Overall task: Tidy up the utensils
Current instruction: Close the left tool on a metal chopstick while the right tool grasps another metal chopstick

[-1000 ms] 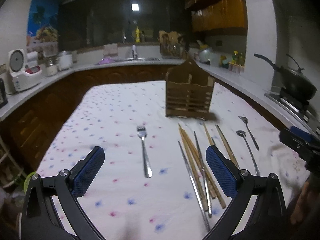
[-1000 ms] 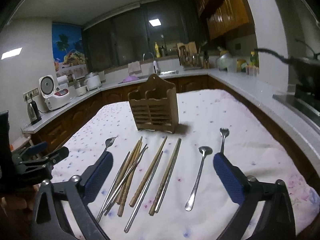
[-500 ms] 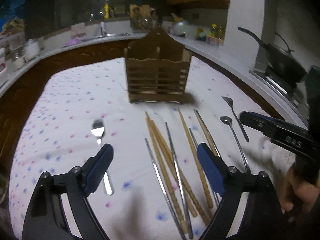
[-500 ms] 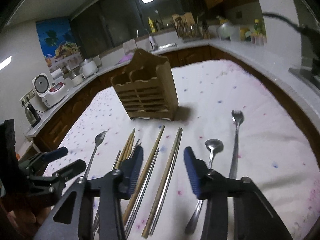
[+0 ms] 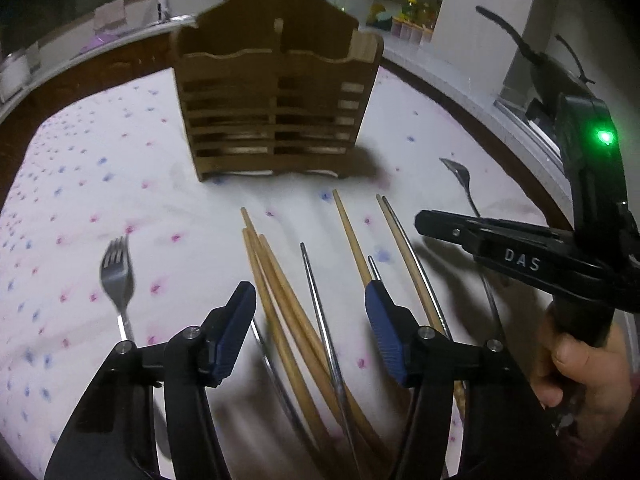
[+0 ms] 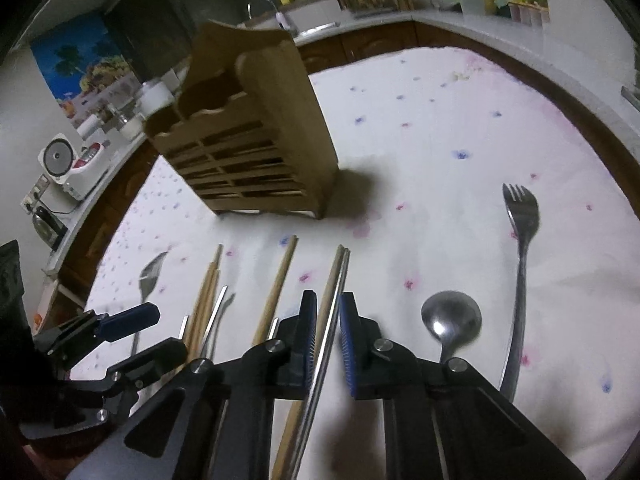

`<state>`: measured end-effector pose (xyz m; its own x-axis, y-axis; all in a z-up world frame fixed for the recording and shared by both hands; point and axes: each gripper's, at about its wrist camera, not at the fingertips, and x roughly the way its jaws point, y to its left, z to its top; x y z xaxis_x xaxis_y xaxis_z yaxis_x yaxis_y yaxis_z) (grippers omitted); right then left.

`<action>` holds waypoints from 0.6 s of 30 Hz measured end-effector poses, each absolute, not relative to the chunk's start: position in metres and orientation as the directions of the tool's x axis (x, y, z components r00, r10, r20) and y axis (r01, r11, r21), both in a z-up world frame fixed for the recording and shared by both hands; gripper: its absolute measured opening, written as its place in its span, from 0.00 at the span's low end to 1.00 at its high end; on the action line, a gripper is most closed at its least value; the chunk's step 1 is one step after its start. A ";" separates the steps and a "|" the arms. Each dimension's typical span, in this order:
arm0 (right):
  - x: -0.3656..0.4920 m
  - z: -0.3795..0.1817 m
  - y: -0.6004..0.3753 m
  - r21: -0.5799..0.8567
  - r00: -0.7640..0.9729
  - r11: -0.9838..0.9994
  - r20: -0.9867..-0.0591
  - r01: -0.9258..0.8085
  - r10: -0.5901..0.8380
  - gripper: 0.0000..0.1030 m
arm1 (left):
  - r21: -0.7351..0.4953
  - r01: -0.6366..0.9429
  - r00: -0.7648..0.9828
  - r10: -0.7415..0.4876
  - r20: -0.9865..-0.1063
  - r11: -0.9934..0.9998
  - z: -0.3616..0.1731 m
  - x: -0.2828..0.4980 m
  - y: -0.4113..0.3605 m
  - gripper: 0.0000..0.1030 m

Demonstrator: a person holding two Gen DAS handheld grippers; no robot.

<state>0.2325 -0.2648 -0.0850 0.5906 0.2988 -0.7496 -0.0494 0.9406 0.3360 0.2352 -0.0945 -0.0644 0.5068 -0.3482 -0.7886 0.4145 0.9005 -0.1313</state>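
A slatted wooden utensil holder (image 5: 276, 108) stands on the flowered tablecloth; it also shows in the right wrist view (image 6: 248, 148). Wooden chopsticks (image 5: 280, 292) and metal chopsticks (image 5: 320, 312) lie in front of it. My left gripper (image 5: 308, 304) is open, low over the left bundle. My right gripper (image 6: 328, 312) is narrowed around a wooden and metal chopstick pair (image 6: 334, 280) lying on the cloth, its pads still slightly apart. It shows from the side in the left wrist view (image 5: 424, 220). A fork (image 5: 118, 276), a spoon (image 6: 450, 322) and another fork (image 6: 520, 240) lie alongside.
Kitchen counters surround the table, with a rice cooker (image 6: 66, 164) at the left and a wok (image 5: 536, 64) on the stove at the right. A sink and bottles stand at the back. The tablecloth (image 6: 460, 120) behind and right of the holder is bare.
Both grippers have dropped and moved forward toward the chopsticks. The right gripper has narrowed from wide open to nearly shut around the chopstick pair. The left gripper has narrowed somewhat.
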 end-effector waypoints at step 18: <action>0.264 -0.098 -0.243 0.218 0.504 0.971 -0.831 -0.098 0.238 0.07 | -0.121 0.477 0.416 -0.345 -0.842 0.870 -0.082 0.274 -0.113 0.28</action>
<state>0.2635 -0.2435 -0.0976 0.5037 0.2378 -0.8305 -0.0982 0.9709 0.2185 0.2736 -0.1129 -0.0823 0.4156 -0.3448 -0.8417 0.4773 0.8704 -0.1208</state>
